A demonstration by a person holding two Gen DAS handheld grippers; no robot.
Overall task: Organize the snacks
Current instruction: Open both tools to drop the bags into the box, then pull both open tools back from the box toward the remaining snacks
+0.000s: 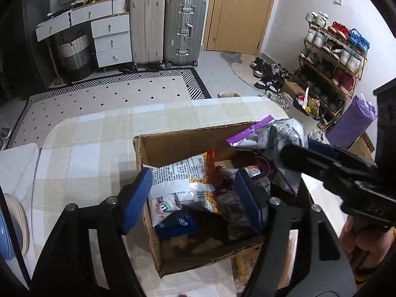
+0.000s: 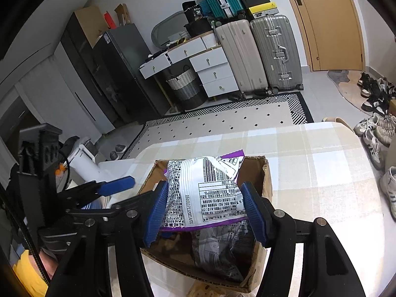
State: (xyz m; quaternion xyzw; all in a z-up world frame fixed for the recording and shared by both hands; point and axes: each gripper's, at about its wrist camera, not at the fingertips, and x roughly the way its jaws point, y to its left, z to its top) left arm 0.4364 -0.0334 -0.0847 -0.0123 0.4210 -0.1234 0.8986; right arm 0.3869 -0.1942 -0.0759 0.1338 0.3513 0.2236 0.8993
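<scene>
Packing step. The right gripper [image 2: 203, 210] clamps a purple-edged snack bag [image 2: 208, 188] between its blue pads, held just above the open cardboard box [image 2: 267, 173] on the checked bench [image 2: 321, 173]. The left gripper [image 1: 195, 198] hangs released over packets [image 1: 180, 180] already in the box. Judged next: lower the bag into free space, then let go.

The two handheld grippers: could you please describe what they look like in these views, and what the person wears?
Both are alike. The left gripper and right gripper have black angular plastic linkage arms with round silver pivot bolts, and each finger ends in a blue ribbed pad. The right wrist view shows a toothed belt strip on the left gripper's black body. Yellow clothing shows low in that view.
</scene>
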